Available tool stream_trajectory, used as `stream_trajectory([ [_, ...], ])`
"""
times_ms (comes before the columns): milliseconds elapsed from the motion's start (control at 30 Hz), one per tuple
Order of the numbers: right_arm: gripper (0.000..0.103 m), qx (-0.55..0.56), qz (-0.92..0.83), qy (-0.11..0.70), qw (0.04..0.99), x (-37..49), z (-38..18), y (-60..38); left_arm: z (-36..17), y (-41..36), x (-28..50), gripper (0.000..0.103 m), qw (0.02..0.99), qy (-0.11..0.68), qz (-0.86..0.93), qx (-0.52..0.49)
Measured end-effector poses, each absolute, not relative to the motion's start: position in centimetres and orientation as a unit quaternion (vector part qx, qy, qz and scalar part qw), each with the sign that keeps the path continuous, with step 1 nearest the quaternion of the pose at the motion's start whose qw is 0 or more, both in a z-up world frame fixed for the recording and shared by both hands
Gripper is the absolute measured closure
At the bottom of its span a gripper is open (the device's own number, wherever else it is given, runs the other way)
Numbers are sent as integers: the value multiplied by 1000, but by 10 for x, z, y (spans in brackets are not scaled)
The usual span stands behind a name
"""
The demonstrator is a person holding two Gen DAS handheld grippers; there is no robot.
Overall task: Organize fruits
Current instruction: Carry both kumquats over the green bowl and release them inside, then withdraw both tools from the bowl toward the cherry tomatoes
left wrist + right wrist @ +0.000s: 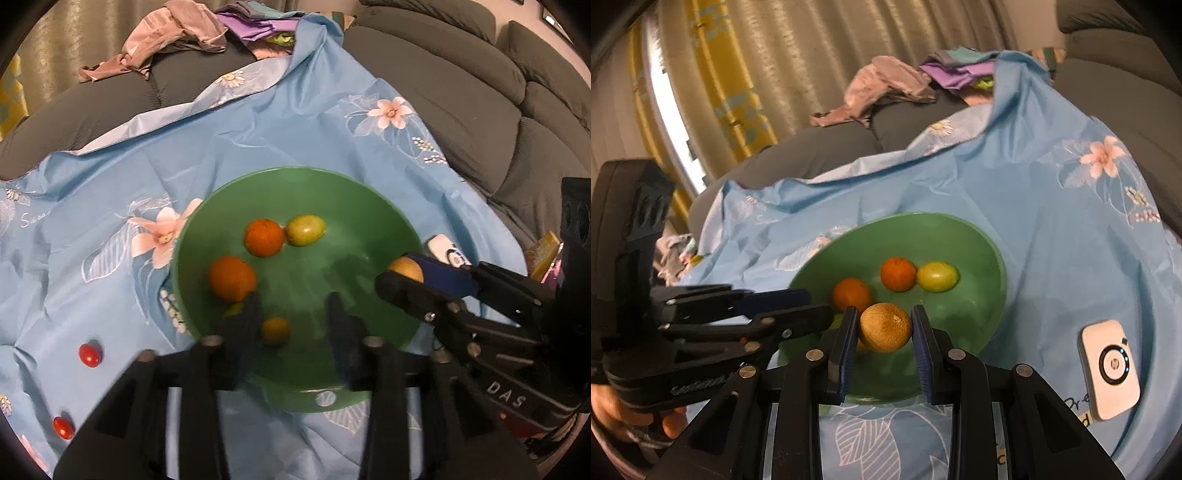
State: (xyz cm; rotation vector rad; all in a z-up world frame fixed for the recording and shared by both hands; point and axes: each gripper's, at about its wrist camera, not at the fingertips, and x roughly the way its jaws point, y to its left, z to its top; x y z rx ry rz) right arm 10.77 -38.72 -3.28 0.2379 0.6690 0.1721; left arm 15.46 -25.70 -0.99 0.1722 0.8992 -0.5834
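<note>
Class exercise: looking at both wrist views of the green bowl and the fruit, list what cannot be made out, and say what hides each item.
- Left wrist view: a yellowish fruit in the green bowl is mostly hidden behind the blurred left tool.
- Left wrist view: the brownish fruit is half covered by the right tool.
- Right wrist view: the two red fruits are out of frame.

My feeds are dim and warm, with daylight leaking past the curtain (713, 74) far left. Near fingers (243, 332) smear with blur, and fisheye bending darkens every edge.
</note>
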Motion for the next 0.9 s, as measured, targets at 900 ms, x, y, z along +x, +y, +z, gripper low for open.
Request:
stream_trajectory([
  [900,69,93,116,340,928,67,-19,-348,-17,-143,90,27,878,446,-173,9],
])
